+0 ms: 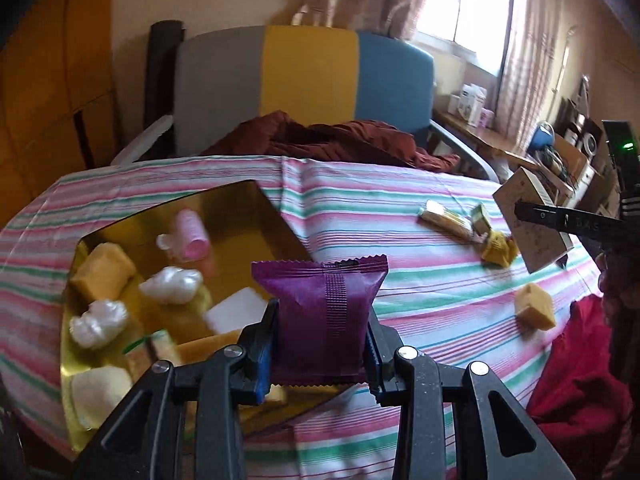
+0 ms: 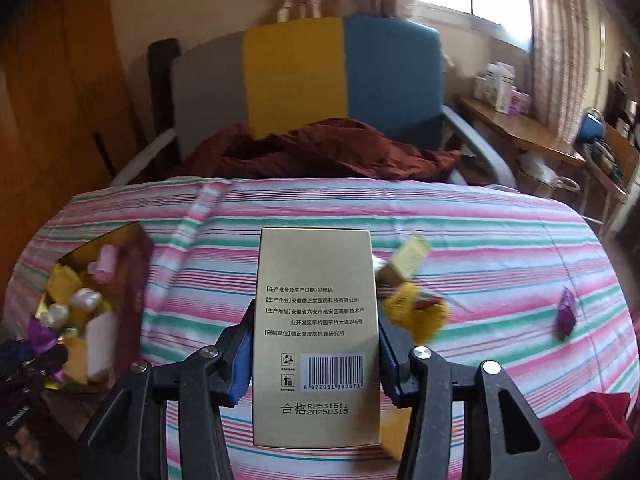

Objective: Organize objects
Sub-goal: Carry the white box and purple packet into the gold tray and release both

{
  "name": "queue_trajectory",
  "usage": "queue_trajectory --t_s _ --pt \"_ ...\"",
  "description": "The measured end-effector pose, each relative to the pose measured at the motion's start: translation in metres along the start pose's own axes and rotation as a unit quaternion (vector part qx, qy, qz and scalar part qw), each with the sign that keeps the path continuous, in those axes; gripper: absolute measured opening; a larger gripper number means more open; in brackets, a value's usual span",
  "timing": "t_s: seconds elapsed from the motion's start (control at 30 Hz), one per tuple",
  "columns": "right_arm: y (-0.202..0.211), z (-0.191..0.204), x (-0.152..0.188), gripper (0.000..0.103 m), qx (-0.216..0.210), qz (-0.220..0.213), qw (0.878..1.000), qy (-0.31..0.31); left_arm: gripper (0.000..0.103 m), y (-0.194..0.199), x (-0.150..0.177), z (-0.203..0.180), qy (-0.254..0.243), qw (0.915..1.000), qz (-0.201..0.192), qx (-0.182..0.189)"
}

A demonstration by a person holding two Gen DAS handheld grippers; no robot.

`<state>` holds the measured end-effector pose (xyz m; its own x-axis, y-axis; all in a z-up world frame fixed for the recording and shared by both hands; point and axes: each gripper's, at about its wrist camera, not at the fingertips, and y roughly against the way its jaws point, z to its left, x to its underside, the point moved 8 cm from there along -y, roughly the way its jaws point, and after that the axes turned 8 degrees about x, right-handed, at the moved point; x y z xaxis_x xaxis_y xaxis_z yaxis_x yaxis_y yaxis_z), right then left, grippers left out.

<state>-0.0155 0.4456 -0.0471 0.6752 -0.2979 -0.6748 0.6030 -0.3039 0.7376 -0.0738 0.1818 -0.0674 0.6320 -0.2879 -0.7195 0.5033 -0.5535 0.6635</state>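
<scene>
At the far left sits the gold-lined box on the striped tablecloth, already holding a pink hair roller, pearly white lumps, yellow sponge blocks and a white block. Just right of it and above its near edge, the left tool is clamped on a purple sachet, pads pressing both sides of the packet, which stands upright. The step in hand looks like dropping it into the box — best done by carrying it further left over a bare patch of the gold floor, lowering until it nearly touches, then parting the pads so it does not bounce out. Toward the right of the counter lie a gold stick packet, a small green-gold carton, a crumpled yellow wrapper and another sponge block. Farthest right, the right tool grips a tall gold carton by its long sides, lifted clear of the cloth; it should wait its turn — both tools over the box would crowd each other. A second purple sachet lies apart at the right edge.
</scene>
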Motion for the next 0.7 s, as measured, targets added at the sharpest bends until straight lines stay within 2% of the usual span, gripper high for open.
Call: queue_trajectory --t_s 0.2,0.43,0.6,0.7 --pt "0.009 0.084 0.0 0.051 -0.071 0.01 0.997 0.038 0.037 0.018 0.009 0.046 0.045 0.9987 -0.009 -0.023" --pt "0.003 0.179 0.011 0.051 -0.142 0.041 0.984 0.096 0.037 0.038 0.028 0.102 0.105 0.993 -0.015 -0.053" --pt "-0.019 0.226 0.014 0.051 -0.162 0.074 0.977 0.116 0.037 0.044 0.039 0.13 0.132 0.9889 -0.017 -0.065" --pt "-0.033 0.247 0.005 0.051 -0.16 0.078 0.977 0.119 0.037 0.045 0.044 0.137 0.141 0.9877 -0.015 -0.066"
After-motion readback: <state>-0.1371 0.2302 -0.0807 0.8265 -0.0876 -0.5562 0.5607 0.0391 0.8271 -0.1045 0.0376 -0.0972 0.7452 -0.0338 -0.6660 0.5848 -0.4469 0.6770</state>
